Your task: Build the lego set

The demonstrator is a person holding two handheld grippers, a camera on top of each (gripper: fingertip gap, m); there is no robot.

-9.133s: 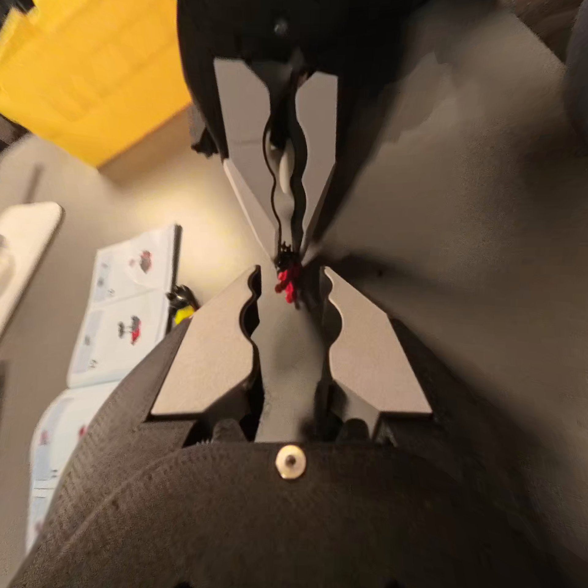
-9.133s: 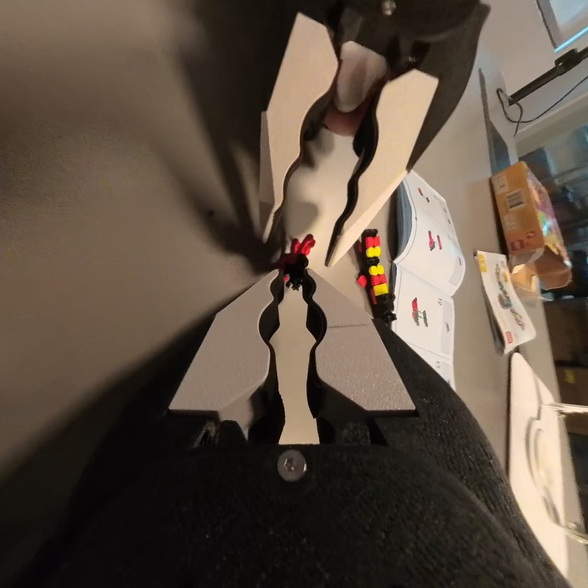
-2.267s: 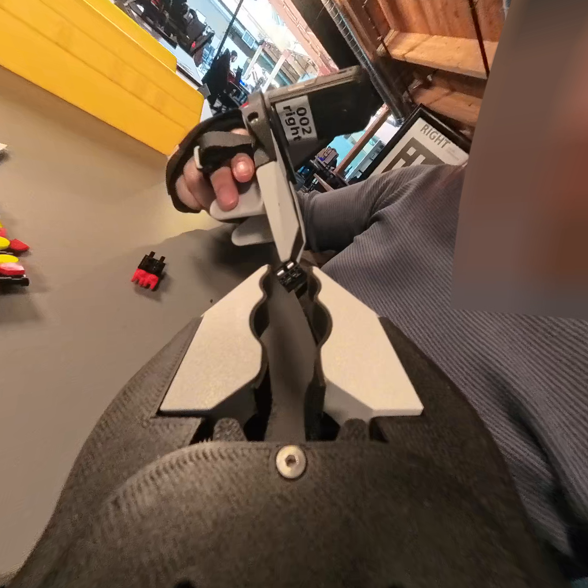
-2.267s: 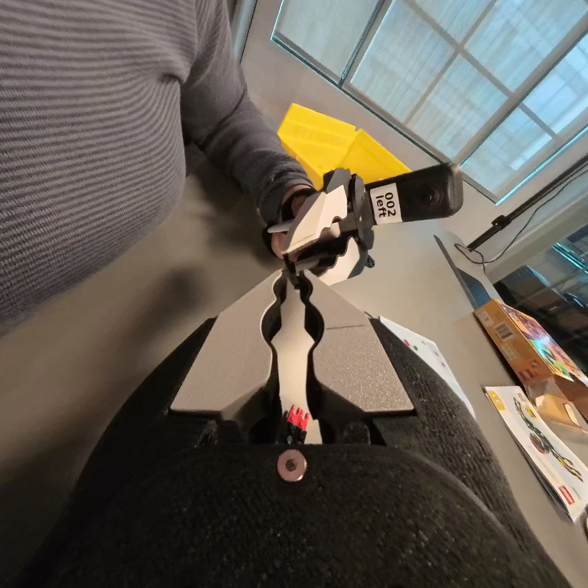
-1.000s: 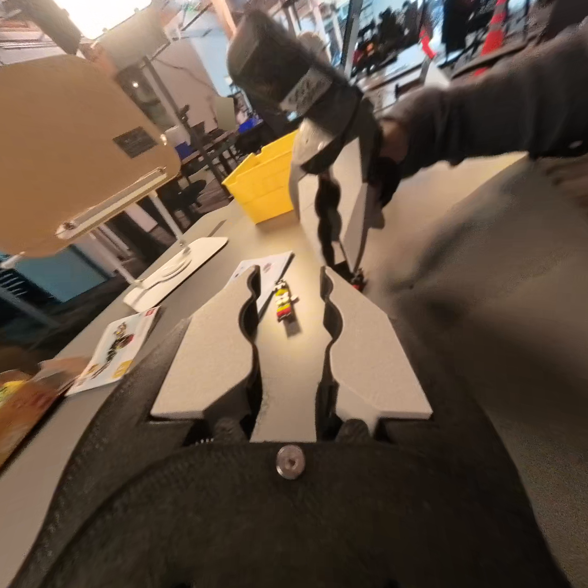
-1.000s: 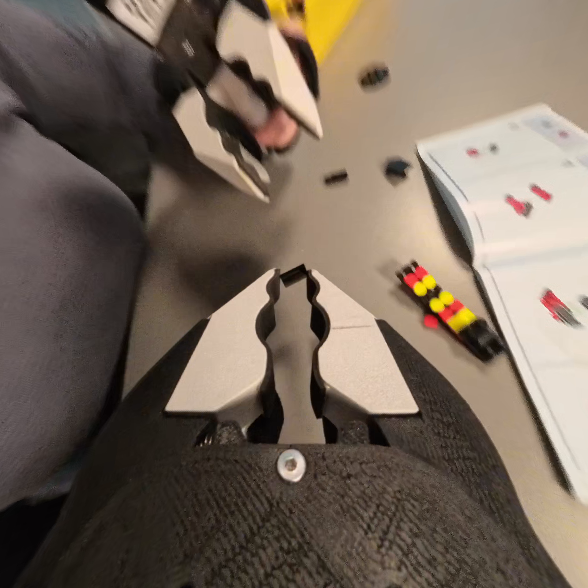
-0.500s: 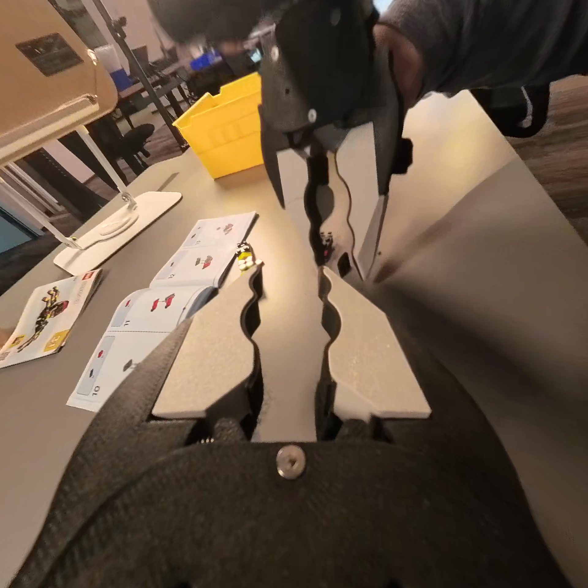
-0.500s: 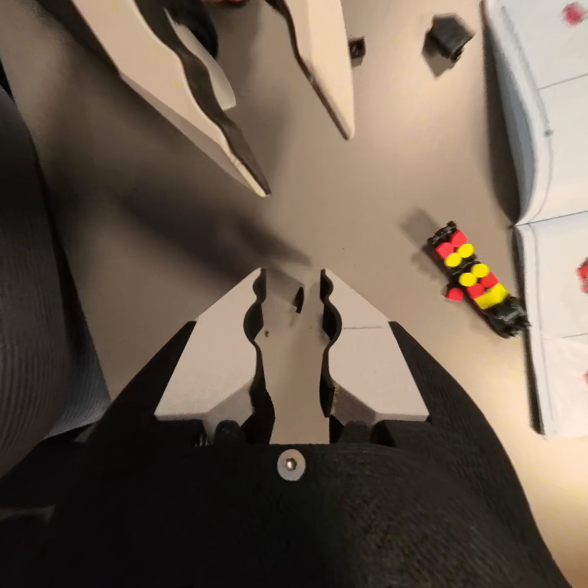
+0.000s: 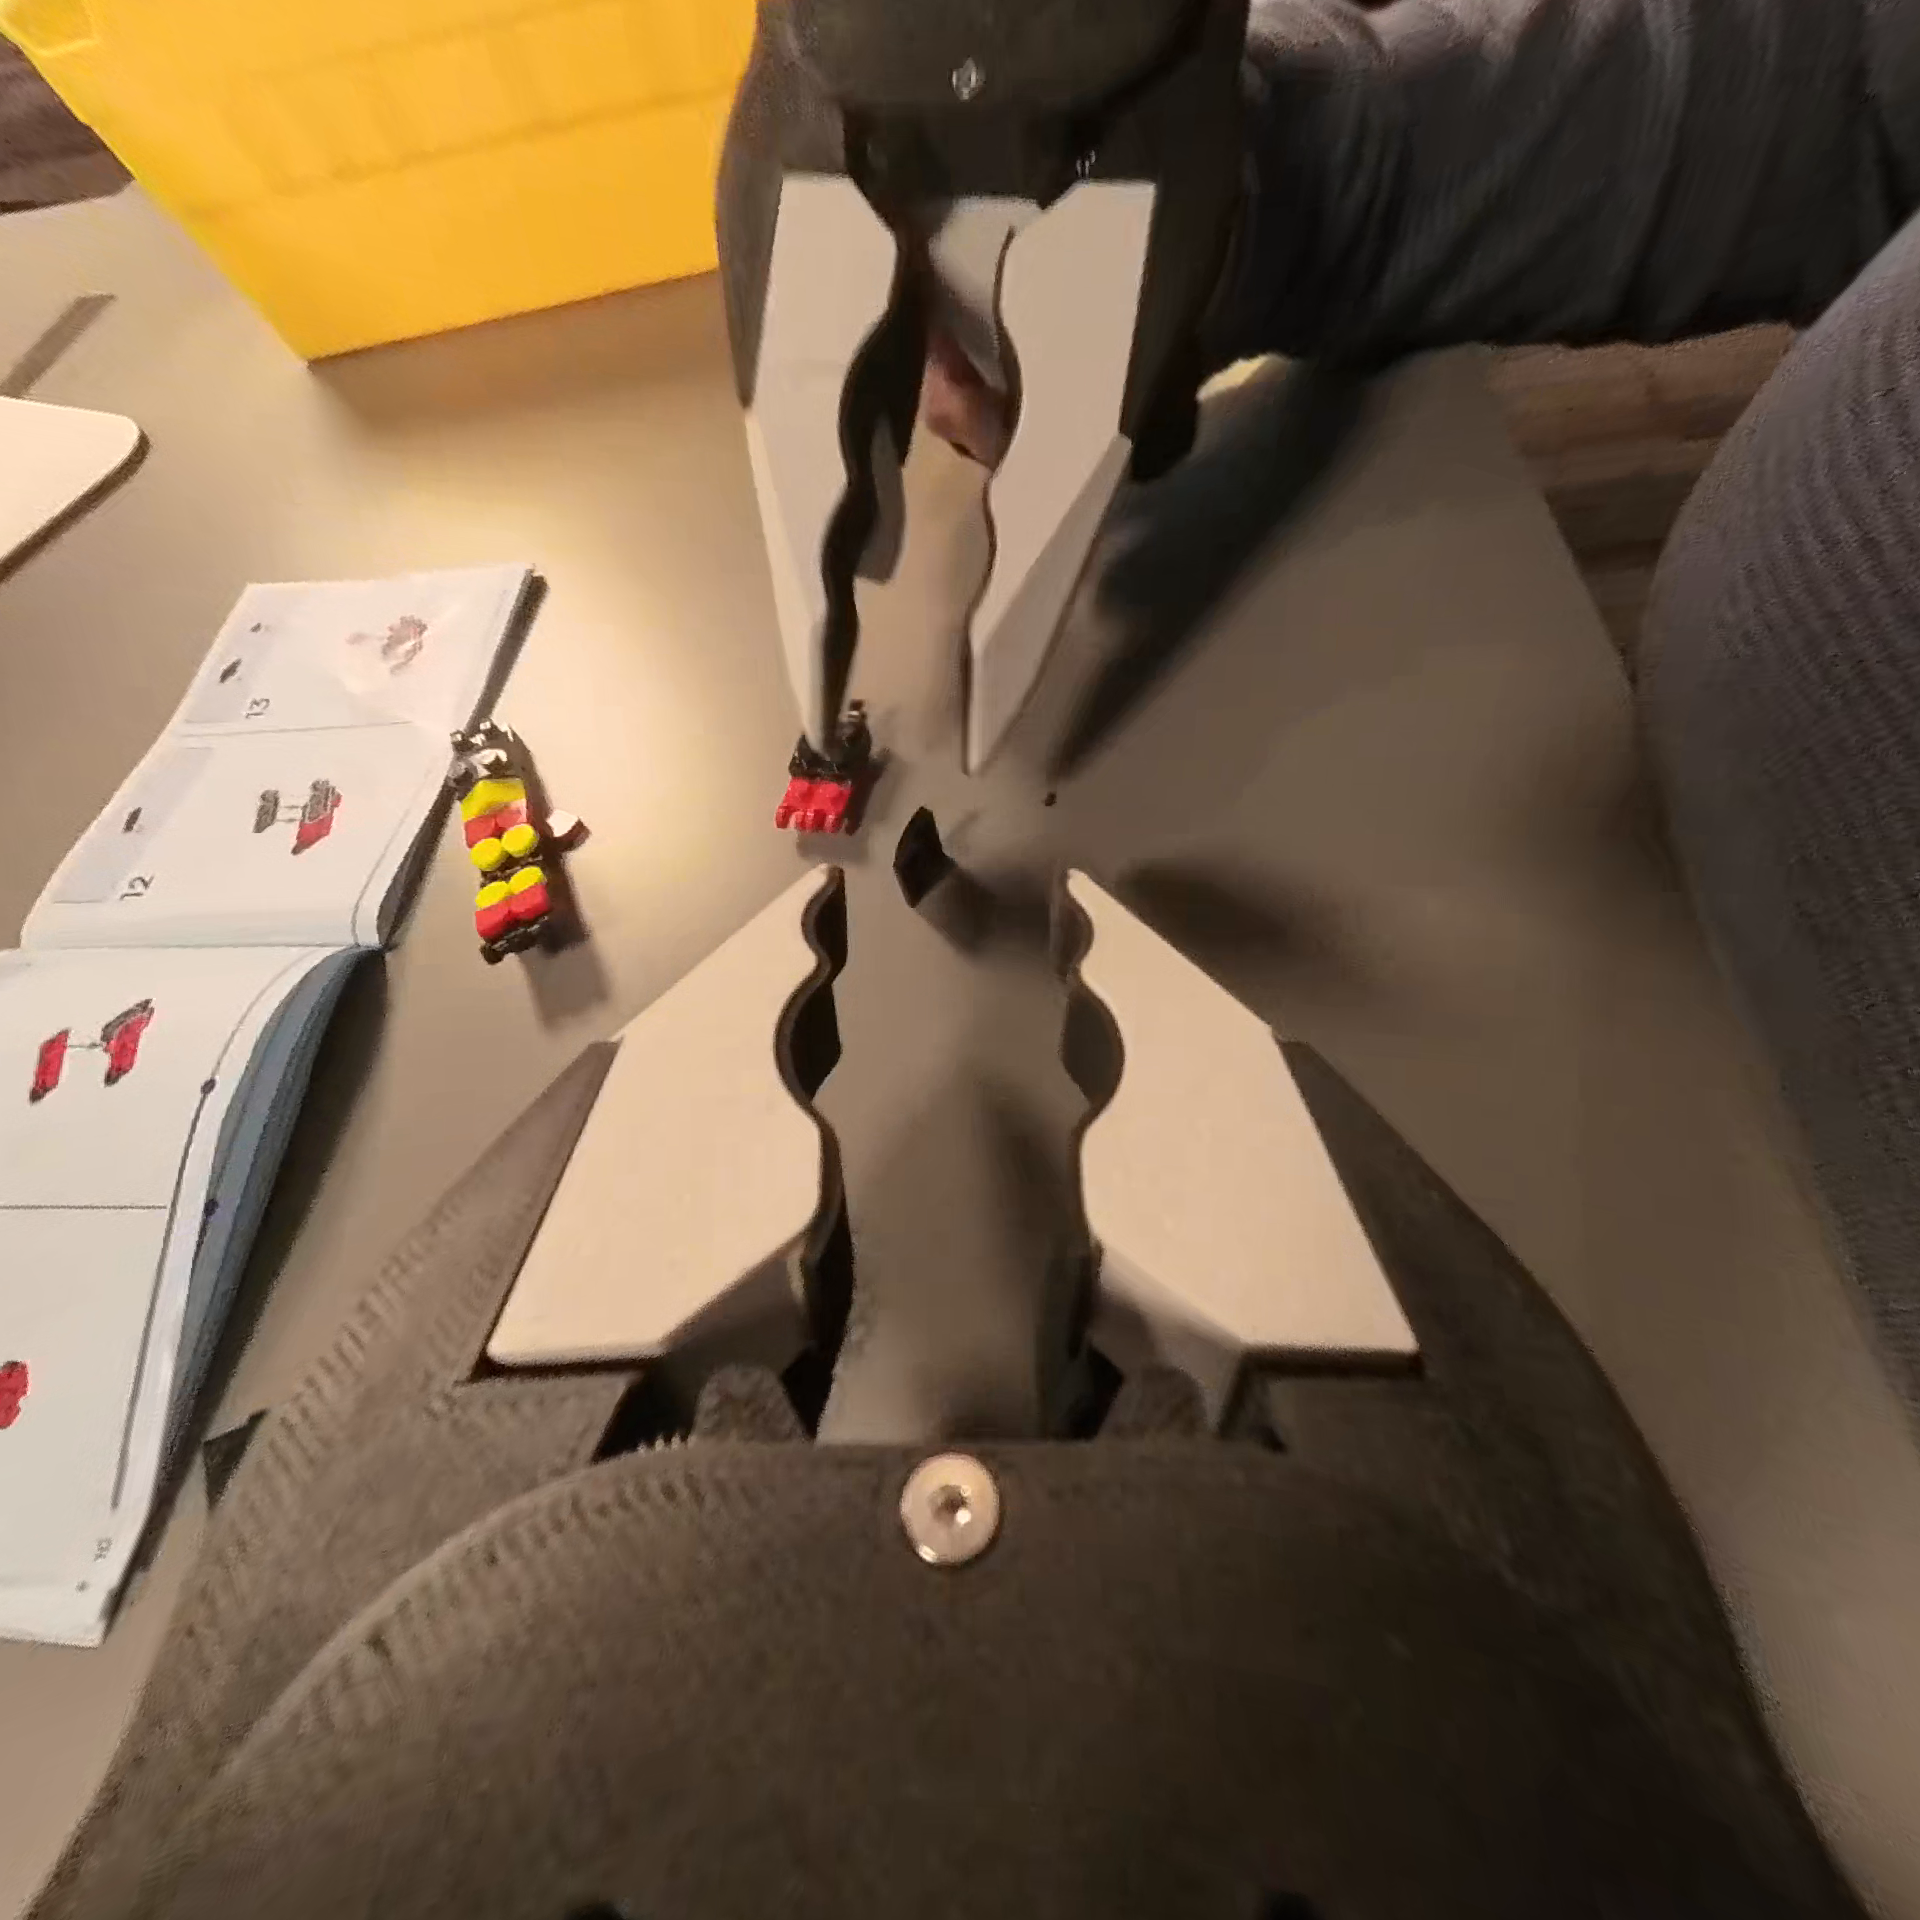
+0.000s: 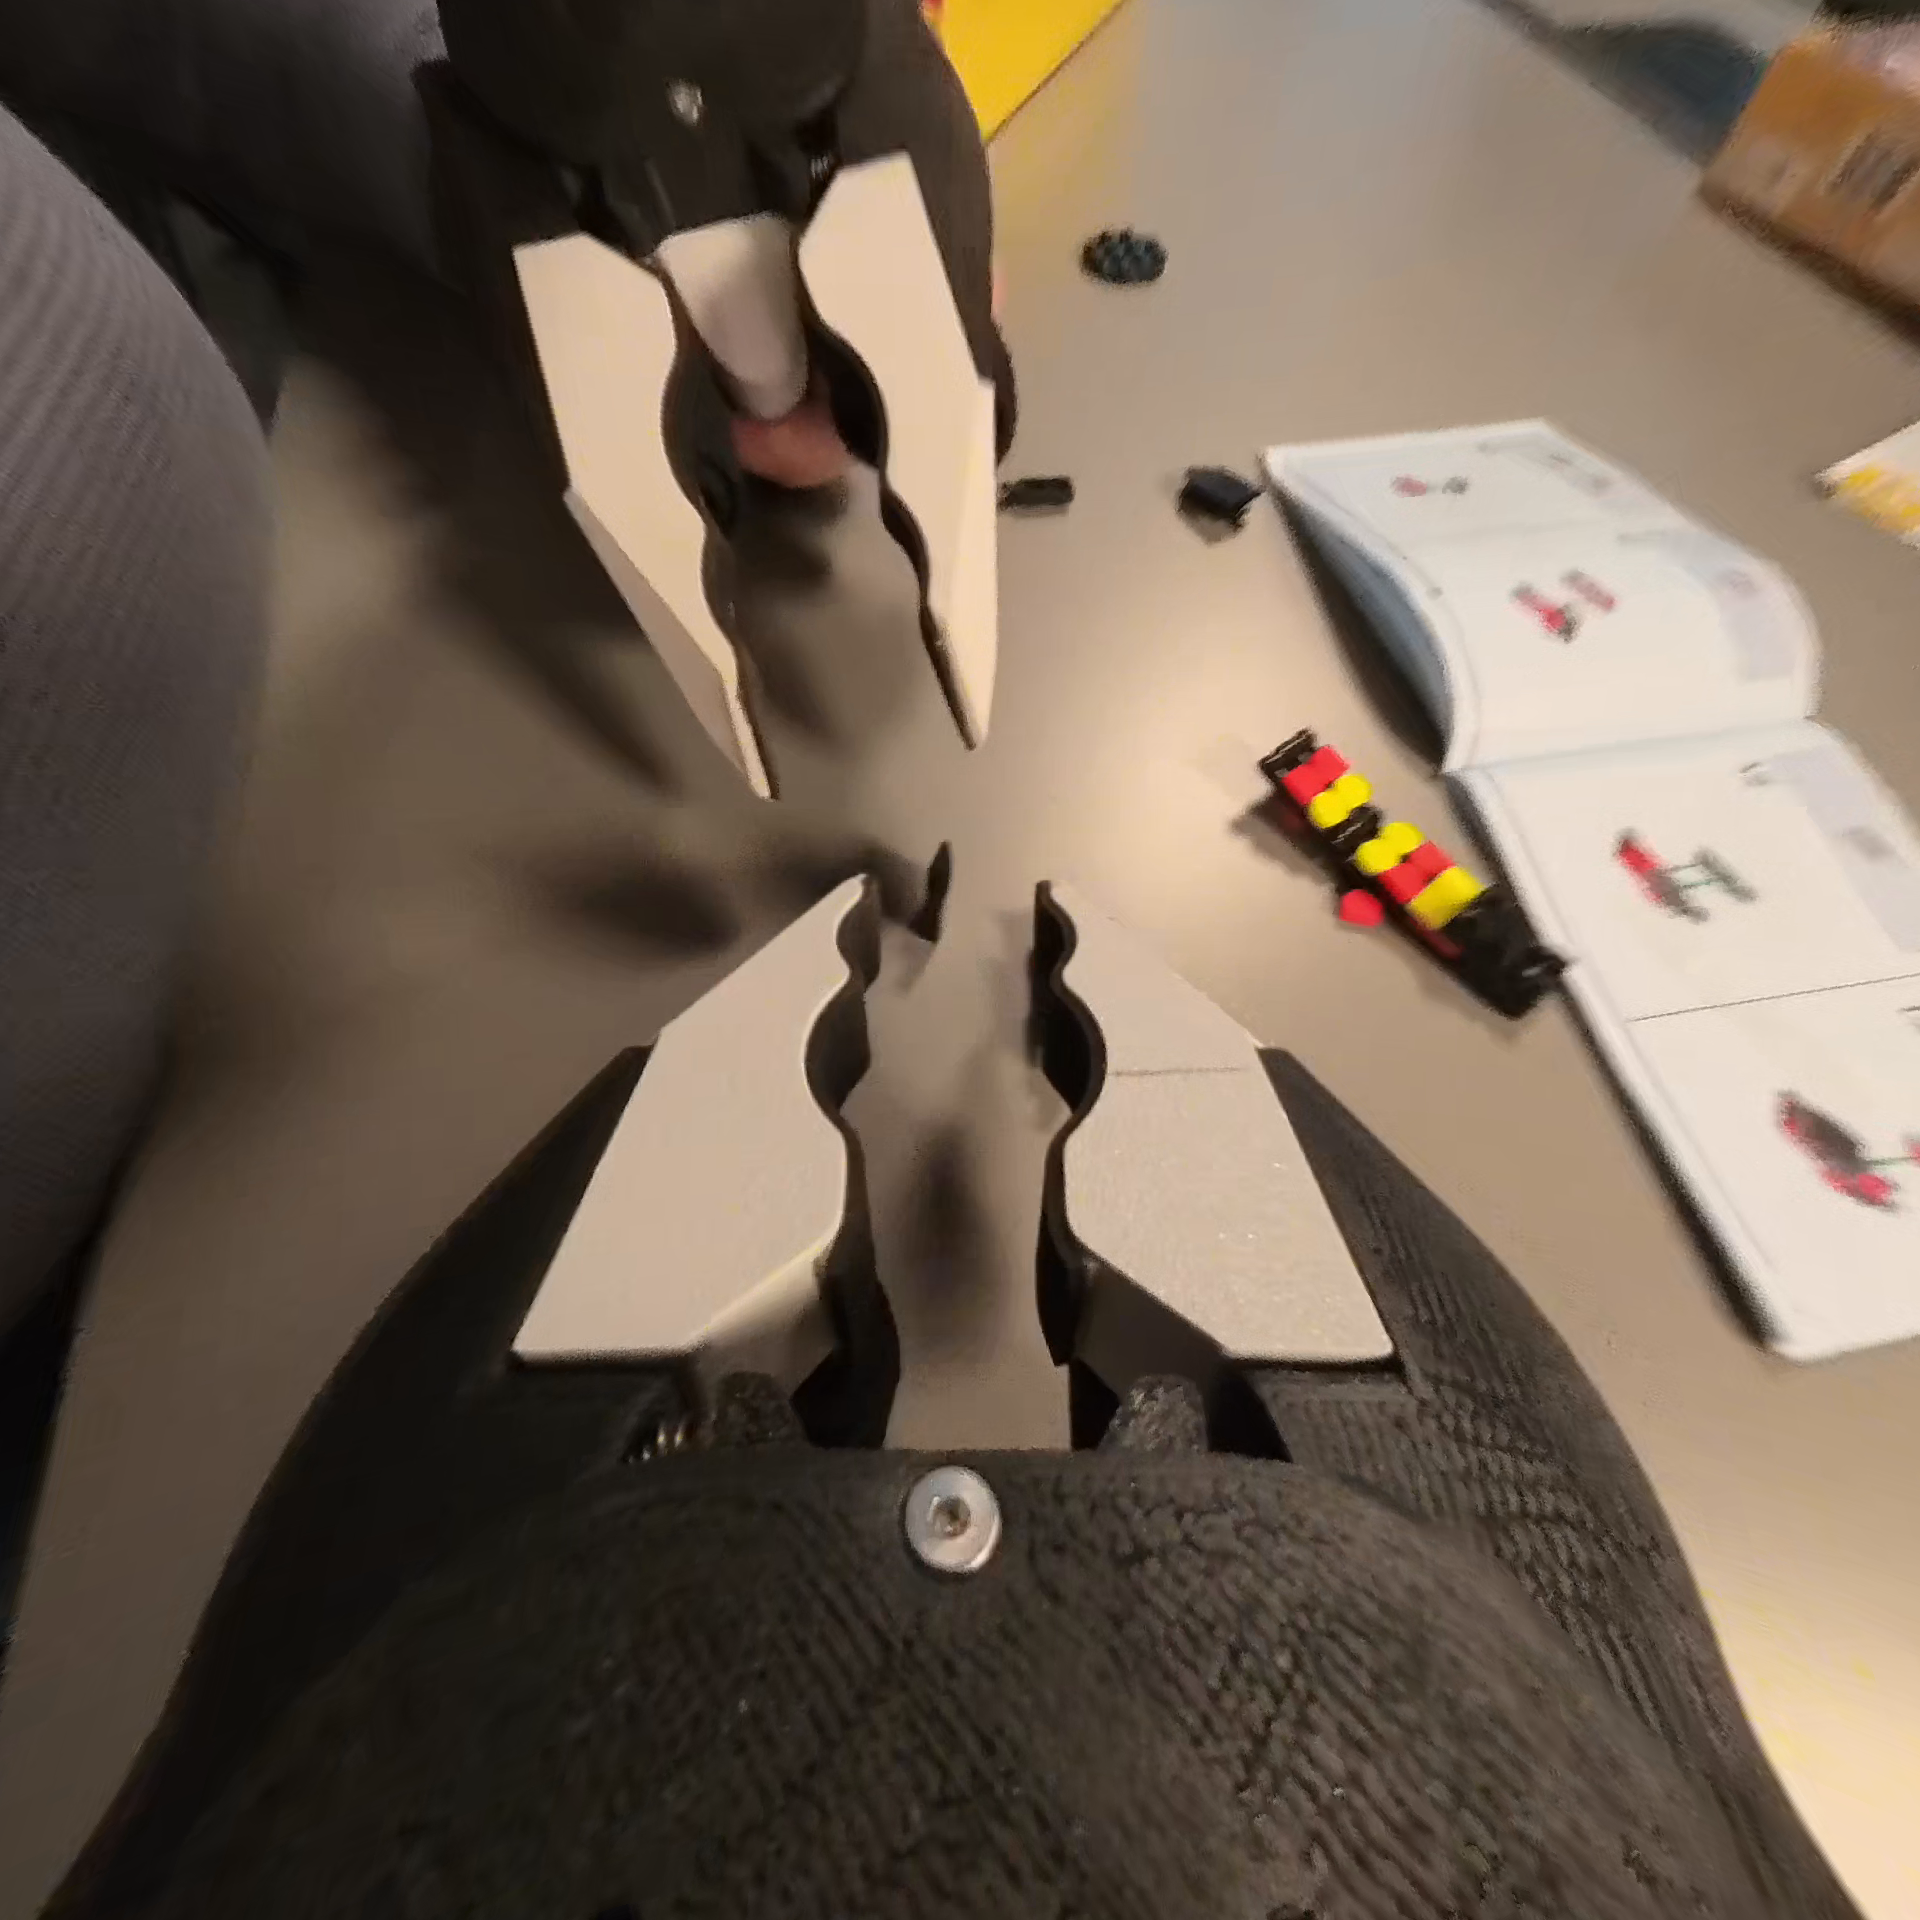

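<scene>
Both grippers point tip to tip over a grey table (image 9: 644, 488), and each is released with nothing between its fingers.

Left gripper (image 9: 951, 883): the jaws stand apart. A small black piece (image 9: 916, 854) lies on the table just ahead of the fingertips, between the two grippers. The same piece (image 10: 935, 888) shows in the right wrist view close by the right gripper's left fingertip; whether it touches that tip cannot be told.

Right gripper (image 10: 951, 883): the jaws stand apart. In the left wrist view this gripper (image 9: 904, 743) comes down from above, and one fingertip sits at or on a red-and-black assembly (image 9: 826, 790) resting on the table. Contact cannot be confirmed because of blur.

A longer red, yellow and black assembly (image 9: 506, 847) lies on the table just beside the open manual (image 9: 260, 748). In the right wrist view the same assembly (image 10: 1392, 873) lies to the right of the grippers, next to the manual (image 10: 1621, 790).

Three loose black parts lie farther off on the table: a round one (image 10: 1122, 252), a flat one (image 10: 1036, 490) and a blocky one (image 10: 1210, 490).

A yellow bin (image 9: 416, 145) stands at the far side of the table. A cardboard box (image 10: 1818, 156) sits at the far right.
</scene>
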